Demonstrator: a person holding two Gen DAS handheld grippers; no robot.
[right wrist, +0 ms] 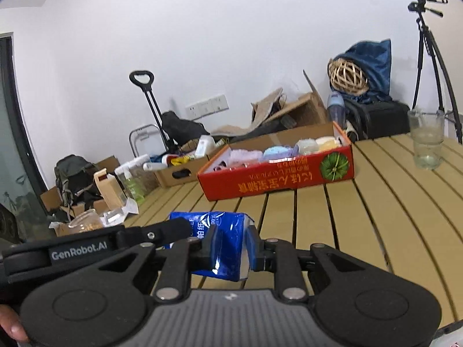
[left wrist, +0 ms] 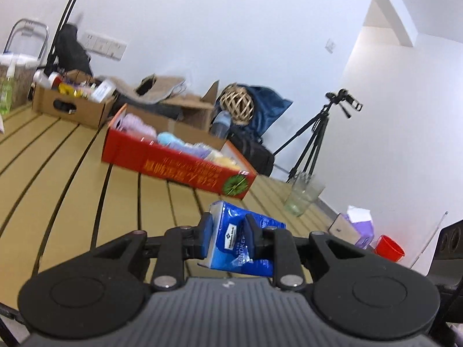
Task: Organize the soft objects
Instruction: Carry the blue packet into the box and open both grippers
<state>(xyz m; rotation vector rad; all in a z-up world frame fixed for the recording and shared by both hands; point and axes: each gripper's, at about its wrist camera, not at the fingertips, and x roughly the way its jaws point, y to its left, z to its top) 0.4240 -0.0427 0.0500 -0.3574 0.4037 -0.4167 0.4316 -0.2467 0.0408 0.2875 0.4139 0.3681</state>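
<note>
My left gripper [left wrist: 227, 232] is shut on one end of a blue tissue pack [left wrist: 231, 240], held above the slatted table [left wrist: 72, 173]. My right gripper [right wrist: 230, 238] is shut on the other end of the same blue tissue pack [right wrist: 228, 248]; the left gripper's body shows at its left in the right wrist view [right wrist: 86, 245]. A red cardboard box [left wrist: 173, 162] beyond holds several pastel soft items [left wrist: 173, 141]. It also shows in the right wrist view [right wrist: 277, 176].
A glass cup [left wrist: 302, 196] stands right of the red box, also seen in the right wrist view [right wrist: 426, 141]. A brown cardboard box of bottles [left wrist: 69, 104] sits far left. A tripod [left wrist: 318, 133], bags and a wicker ball [left wrist: 237, 107] stand behind the table.
</note>
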